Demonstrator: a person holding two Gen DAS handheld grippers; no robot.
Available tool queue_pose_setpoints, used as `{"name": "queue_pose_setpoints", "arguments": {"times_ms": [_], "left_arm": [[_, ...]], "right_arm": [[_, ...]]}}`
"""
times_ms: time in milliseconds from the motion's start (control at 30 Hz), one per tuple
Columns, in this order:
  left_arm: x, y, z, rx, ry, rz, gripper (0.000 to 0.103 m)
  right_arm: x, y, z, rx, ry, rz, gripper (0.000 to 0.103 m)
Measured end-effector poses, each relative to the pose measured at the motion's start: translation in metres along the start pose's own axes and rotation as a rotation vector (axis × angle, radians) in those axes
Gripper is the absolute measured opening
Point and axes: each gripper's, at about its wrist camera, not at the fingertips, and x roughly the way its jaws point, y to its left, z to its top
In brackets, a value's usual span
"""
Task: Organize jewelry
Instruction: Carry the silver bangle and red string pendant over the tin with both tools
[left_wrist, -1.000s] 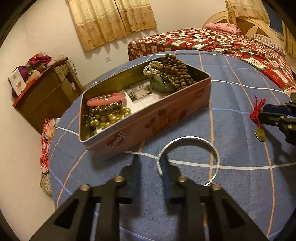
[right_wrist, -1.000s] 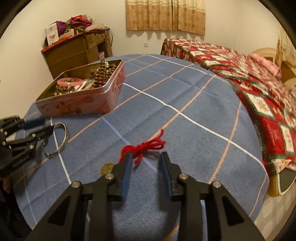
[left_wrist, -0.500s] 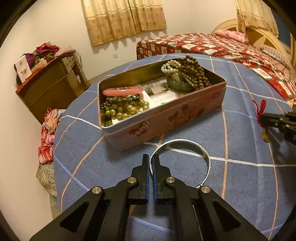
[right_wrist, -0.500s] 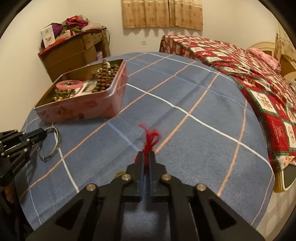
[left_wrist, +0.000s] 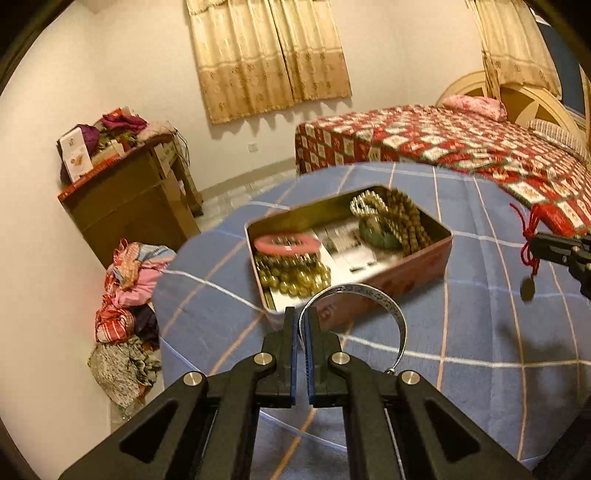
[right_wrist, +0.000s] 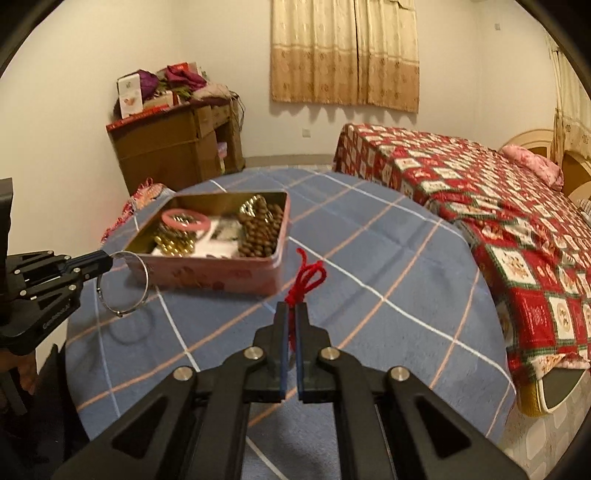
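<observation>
— Four pieces are lying in the tin (left_wrist: 406, 271)?
— Roughly; beads, pink bangle (left_wrist: 286, 243). Left gripper (left_wrist: 302, 325) jaws are pinching the silver bangle (left_wrist: 388, 302) before it; right gripper (right_wrist: 291, 317) jaws pinching red cord (right_wrist: 306, 277) beside it.

1. The bangle (left_wrist: 373, 295) is thin, shiny silver metal with an engraved band.
2. The tin (right_wrist: 236, 275) is metal: brassy gloss inside, matt pink print outside.
3. The cord (right_wrist: 307, 277) is red, fuzzy yarn.
4. The tablecloth (right_wrist: 369, 295) is soft, matt blue cloth.
5. The pink bracelet (left_wrist: 286, 243) looks smooth and glossy.
6. The beads (right_wrist: 258, 236) are brown and dull, like wood.
</observation>
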Motion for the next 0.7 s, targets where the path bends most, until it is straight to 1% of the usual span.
{"name": "queue_pose_setpoints", "arguments": {"times_ms": [200,700], "left_arm": [[-0.012,0.008,0.015,-0.024,-0.050,0.023,0.002],[-0.037,0.020,0.029,-0.076,-0.146,0.052,0.002]], "right_arm": [[-0.002,0.002,0.010,-0.008,-0.033,0.010,0.005],[-0.023,0.006,0.026,-0.009,-0.142,0.016,0.005]]}}
